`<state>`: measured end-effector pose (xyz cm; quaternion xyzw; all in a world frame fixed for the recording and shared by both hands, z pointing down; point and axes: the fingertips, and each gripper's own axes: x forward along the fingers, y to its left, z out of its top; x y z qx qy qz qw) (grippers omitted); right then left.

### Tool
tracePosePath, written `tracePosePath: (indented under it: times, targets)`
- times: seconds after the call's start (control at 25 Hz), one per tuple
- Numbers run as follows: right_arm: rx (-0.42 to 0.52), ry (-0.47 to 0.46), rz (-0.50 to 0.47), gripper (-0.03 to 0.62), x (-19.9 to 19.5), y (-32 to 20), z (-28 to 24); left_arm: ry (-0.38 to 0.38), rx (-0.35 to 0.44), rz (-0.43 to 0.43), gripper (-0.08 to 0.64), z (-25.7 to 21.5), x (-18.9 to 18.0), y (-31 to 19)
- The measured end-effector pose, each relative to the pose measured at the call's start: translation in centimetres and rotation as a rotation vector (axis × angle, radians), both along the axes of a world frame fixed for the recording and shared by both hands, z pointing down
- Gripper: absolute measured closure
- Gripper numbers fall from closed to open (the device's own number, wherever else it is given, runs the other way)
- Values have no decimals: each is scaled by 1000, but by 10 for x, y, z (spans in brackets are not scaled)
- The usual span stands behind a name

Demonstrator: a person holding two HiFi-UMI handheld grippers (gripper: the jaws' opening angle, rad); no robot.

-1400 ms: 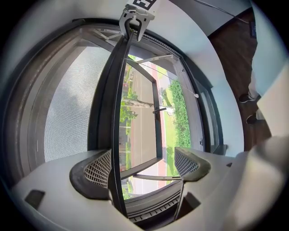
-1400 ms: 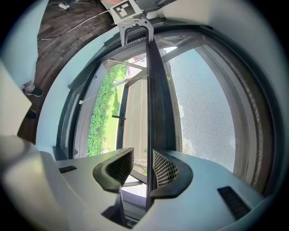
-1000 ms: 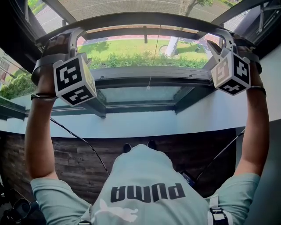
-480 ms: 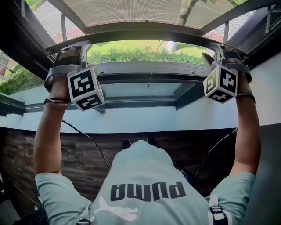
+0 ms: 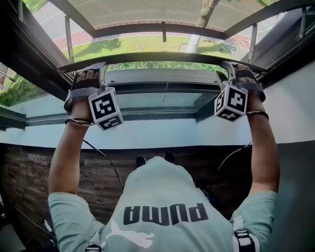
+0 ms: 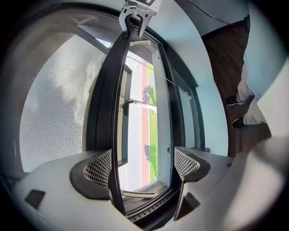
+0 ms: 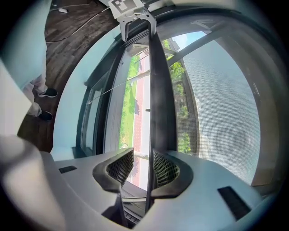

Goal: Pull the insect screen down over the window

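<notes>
Because the bottom bar (image 5: 162,55) of the insect screen (image 5: 147,12) spans the whole opening, the person takes it near both ends, probably so that it comes down level instead of skewing in its side tracks.

At about 10 o'clock in the head view, the left gripper (image 5: 91,69) is raised on an outstretched arm and set over the bar. In the left gripper view its fingers (image 6: 97,169) stand wide apart. The bar lies against the finger on the mesh side and daylight shows between it and the other finger, so this looks like a hook-and-drag hold, not a pinch.

At 12 o'clock the mesh is stretched above the bar. Below it only a narrow strip of greenery shows before the lower window frame (image 5: 162,78), so I judge that a short stretch of travel is left.

At about 2 o'clock the right gripper (image 5: 230,69) mirrors the left. Its fingers (image 7: 167,170) stand closer together but are not clamped. The bar's thin edge runs between them, close to the mesh-side finger, with a gap at the other.
</notes>
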<state>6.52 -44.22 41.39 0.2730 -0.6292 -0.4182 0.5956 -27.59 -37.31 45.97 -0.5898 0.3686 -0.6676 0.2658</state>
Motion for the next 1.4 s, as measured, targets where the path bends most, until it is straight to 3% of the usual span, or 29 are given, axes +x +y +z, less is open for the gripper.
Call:
tracePosePath:
  times: [0.28, 0.56, 0.96, 1.4]
  targets:
    - [-24, 8, 10, 457, 0, 1, 47, 33, 3, -18, 137, 45, 2, 0]
    - [-58, 76, 16, 457, 2, 2, 103, 53, -58, -33, 137, 99, 5, 4]
    - [19, 8, 27, 457, 1, -1, 113, 52, 13, -67, 138, 111, 5, -2]
    - [-36, 41, 33, 457, 1, 5, 160, 57, -61, -92, 137, 157, 8, 8]
